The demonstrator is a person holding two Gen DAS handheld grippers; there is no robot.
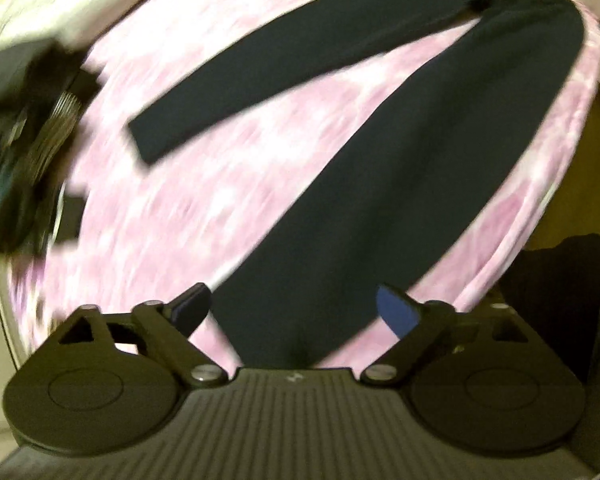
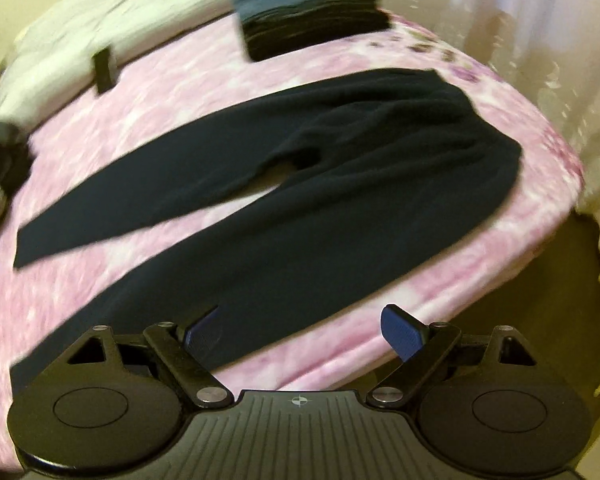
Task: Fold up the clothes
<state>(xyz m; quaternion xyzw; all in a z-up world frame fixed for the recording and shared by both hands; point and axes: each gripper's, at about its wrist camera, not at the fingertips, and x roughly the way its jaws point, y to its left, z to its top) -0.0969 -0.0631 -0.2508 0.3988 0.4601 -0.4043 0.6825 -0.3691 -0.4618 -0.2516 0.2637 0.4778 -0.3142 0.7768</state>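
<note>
Dark trousers [image 2: 340,184] lying spread on pink bed [image 2: 180,92], legs apart. I am holding left tool [image 1: 296,312] and right tool [image 2: 304,332] above them, both wide, empty. Folded stack [image 2: 308,20] sitting beyond.

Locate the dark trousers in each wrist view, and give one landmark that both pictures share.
Left wrist view: the dark trousers run from the bottom centre up to the upper right, with one leg branching back toward the left.
Right wrist view: the dark trousers lie across the middle, waist at the right, legs spread toward the left and lower left.
Shared landmark: the pink bedspread beneath them.
</note>
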